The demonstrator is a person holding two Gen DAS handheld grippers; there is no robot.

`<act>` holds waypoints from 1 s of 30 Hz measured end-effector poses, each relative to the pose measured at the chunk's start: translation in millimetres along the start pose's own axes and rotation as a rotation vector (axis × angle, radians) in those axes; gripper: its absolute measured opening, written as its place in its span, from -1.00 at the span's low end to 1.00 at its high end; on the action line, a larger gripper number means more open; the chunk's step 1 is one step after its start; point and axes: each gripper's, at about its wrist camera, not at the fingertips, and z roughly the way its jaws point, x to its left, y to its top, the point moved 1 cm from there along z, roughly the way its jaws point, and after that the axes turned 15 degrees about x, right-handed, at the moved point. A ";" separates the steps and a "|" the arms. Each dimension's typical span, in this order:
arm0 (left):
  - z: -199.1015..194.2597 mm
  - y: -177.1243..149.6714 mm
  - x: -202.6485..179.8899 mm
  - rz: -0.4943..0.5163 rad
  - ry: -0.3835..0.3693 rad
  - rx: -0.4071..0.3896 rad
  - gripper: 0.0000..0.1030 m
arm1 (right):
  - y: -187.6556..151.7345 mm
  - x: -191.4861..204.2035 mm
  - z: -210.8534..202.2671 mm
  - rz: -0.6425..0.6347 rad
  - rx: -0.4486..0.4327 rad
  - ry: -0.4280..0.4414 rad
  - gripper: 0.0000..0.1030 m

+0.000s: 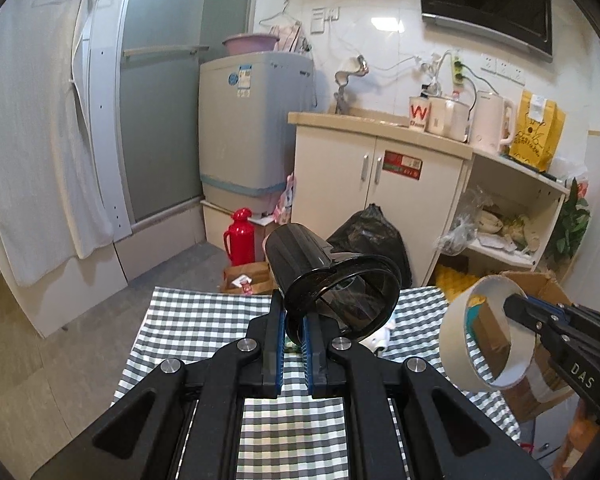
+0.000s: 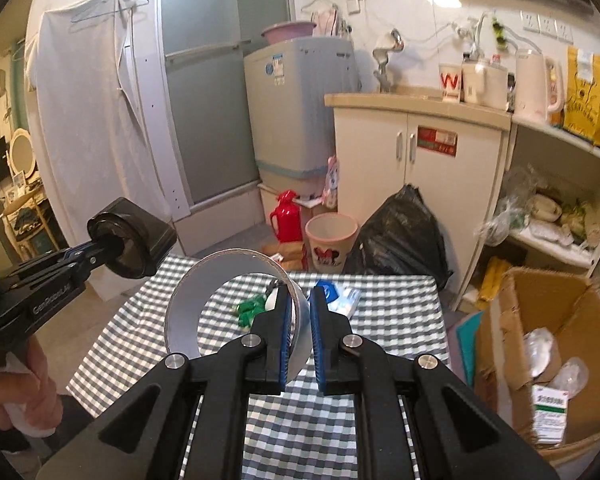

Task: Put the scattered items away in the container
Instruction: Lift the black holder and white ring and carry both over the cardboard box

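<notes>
Left tongs (image 1: pixel 294 330): I have them pinched narrow on the rim of a black plastic cup (image 1: pixel 332 280), which is lifted clear of the counter and tipped so its mouth faces back toward my left camera.
Right tongs (image 2: pixel 300 312): I see them clamped on the wall of a wide white tape roll (image 2: pixel 236 304), one finger inside the ring and one outside; the roll stands on edge in the air above the cloth.
Counter (image 2: pixel 380 320): covered with a green-and-white checked cloth, and both held things hang over it.
Left on the cloth: a green packet (image 2: pixel 250 309) and a blue-and-white packet (image 2: pixel 342 298) lie near the far edge, just beyond the tape roll in my right view.
Cardboard box (image 2: pixel 540 344): it sits open on the floor just beside the right edge of the counter, with clear wrapping and a green-and-white carton inside.
Person's hand (image 2: pixel 24 392): at the lower left of my right view, wrapped around the handle of the left tool.
Beyond the counter: a black rubbish bag (image 2: pixel 400 236), a pink bin (image 2: pixel 330 242) and a red flask (image 2: pixel 286 216) stand on the floor.
</notes>
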 end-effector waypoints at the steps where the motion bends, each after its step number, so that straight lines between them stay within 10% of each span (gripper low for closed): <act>1: -4.2 -0.1 -2.5 0.003 0.000 -0.006 -0.86 | 0.5 0.4 -3.7 -0.005 -0.010 -0.007 -0.82; 30: -3.3 9.0 -130.4 0.155 -0.130 -0.004 -0.86 | -29.7 -120.0 -73.4 0.161 -0.089 -0.175 -0.82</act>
